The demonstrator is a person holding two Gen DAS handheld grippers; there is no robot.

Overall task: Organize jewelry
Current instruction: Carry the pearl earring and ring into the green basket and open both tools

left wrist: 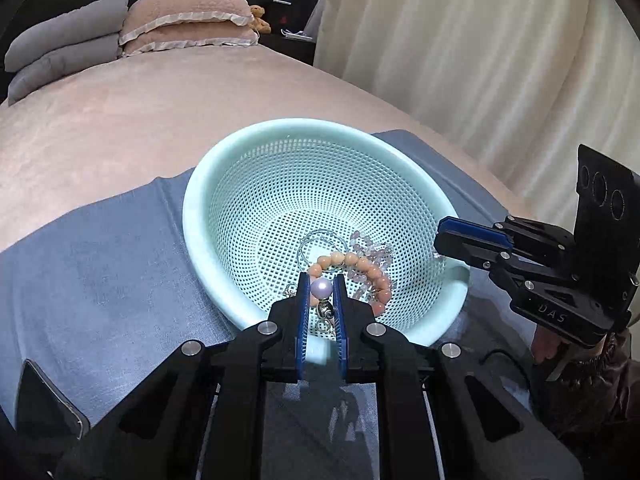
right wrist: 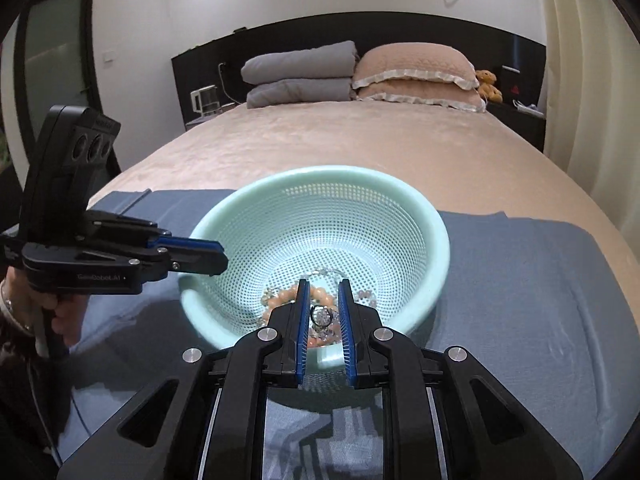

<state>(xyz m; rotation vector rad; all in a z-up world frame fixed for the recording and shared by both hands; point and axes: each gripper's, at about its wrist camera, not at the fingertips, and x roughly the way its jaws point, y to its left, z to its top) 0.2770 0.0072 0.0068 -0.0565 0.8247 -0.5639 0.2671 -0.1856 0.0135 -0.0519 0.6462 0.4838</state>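
Note:
A mint green perforated basket [left wrist: 256, 168] stands on a blue cloth [left wrist: 100, 272] on the bed. In it lie an orange bead bracelet [left wrist: 362, 266], a pale pink bead bracelet [left wrist: 370, 242] and thin silver rings [left wrist: 310, 242]. My left gripper [left wrist: 322, 286] is over the near rim, shut on a pearl piece [left wrist: 321, 289] with a silver charm below it. My right gripper [right wrist: 323, 300] is over the basket [right wrist: 400, 200], its jaws a little apart, with a silver ring [right wrist: 322, 316] seen between them and the orange beads [right wrist: 280, 296] beneath. Whether it touches the ring is unclear.
The pink bed [right wrist: 360, 140] stretches away to grey folded quilts [right wrist: 300, 76], pink pillows [right wrist: 416, 72] and a small teddy bear [right wrist: 488, 84]. Cream curtains [left wrist: 480, 40] hang on the right. A dark phone [left wrist: 52, 400] lies at the cloth's near left.

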